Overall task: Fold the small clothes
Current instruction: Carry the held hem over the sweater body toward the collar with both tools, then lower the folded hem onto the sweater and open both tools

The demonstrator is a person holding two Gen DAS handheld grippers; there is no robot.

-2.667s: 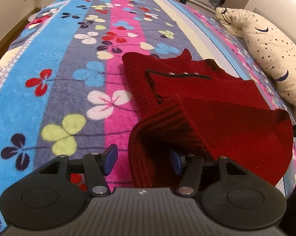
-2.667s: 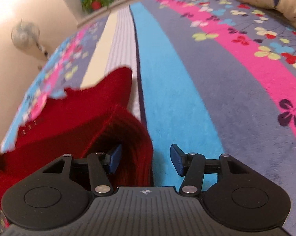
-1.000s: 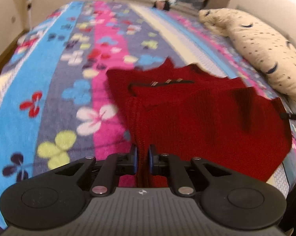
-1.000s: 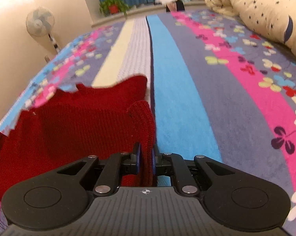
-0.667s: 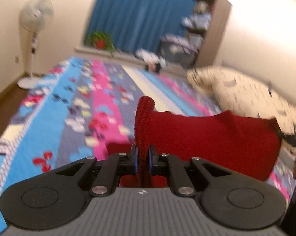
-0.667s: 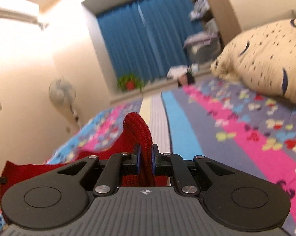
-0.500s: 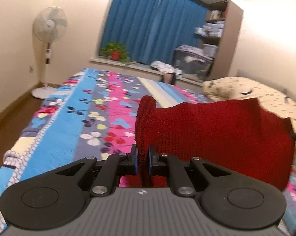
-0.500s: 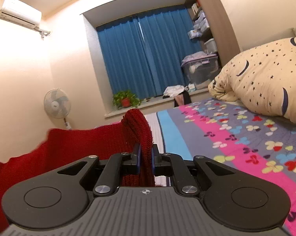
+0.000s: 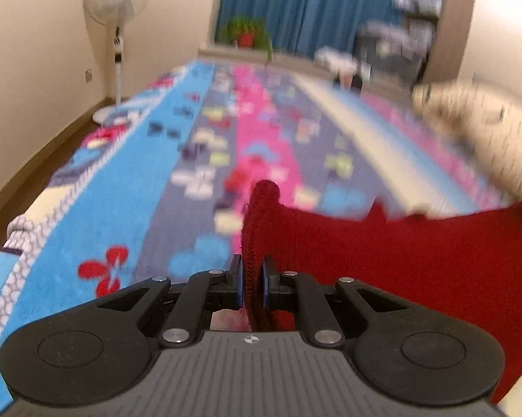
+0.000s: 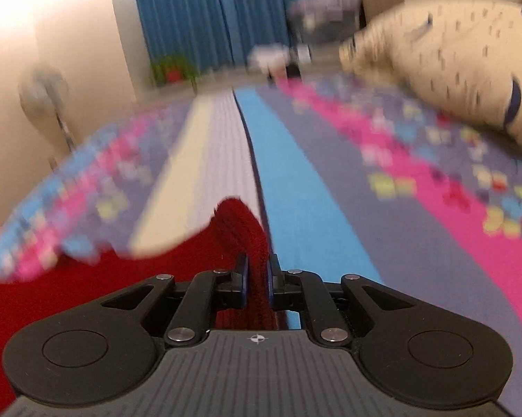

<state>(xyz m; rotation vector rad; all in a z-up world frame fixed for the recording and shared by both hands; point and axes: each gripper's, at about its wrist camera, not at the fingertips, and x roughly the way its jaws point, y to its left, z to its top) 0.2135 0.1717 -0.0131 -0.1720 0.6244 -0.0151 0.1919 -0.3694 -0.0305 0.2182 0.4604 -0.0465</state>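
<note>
left tool [image 9: 252,285] and right tool [image 10: 257,279] each pinch the red knit sweater [image 9: 417,260]; no writing readable.

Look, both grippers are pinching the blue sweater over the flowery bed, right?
Almost. The sweater is red, not blue; only the curtains behind are blue. The left wrist view shows the left gripper shut on its ribbed edge, and the right gripper pinches it too, above the flowery bed.
</note>
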